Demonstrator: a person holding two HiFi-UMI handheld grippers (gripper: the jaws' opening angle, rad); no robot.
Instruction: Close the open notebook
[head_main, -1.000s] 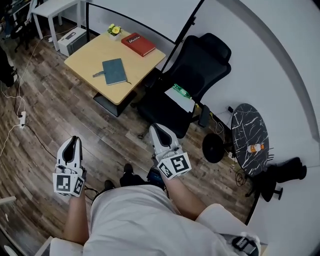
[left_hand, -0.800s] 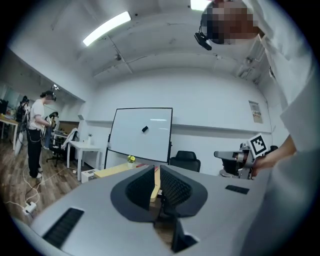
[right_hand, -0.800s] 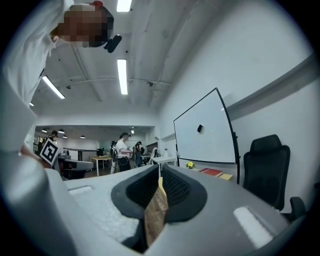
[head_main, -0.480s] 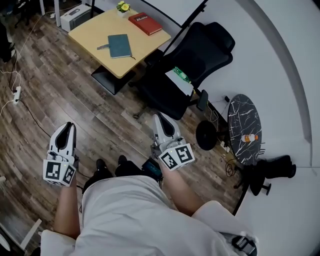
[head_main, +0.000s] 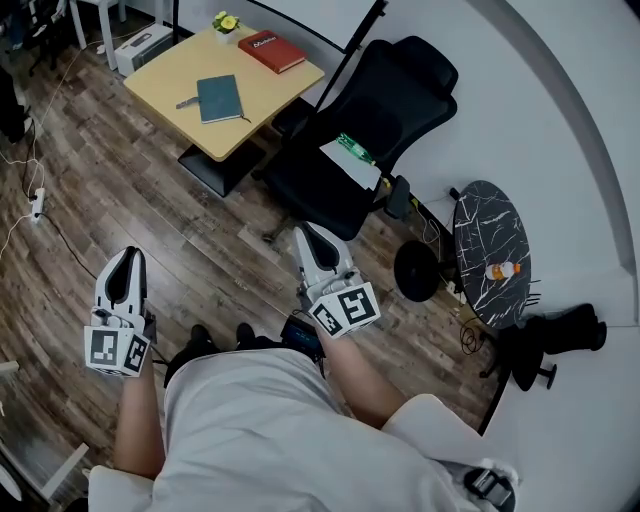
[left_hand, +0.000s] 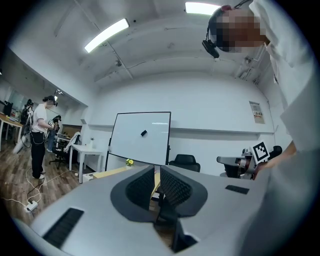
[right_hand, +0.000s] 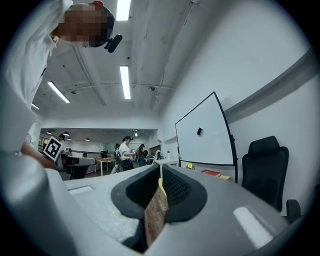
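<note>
closed teal notebook (head_main: 219, 98) on the wooden table (head_main: 156, 82)

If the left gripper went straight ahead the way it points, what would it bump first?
Probably the wooden table. The left gripper points over open floor toward it, and nothing shows in between. Depth and height are hard to judge.

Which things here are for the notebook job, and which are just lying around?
For the job: teal notebook on the wooden table; left gripper; right gripper.
Just lying about: red book, black chair, green bottle, orange bottle.
</note>
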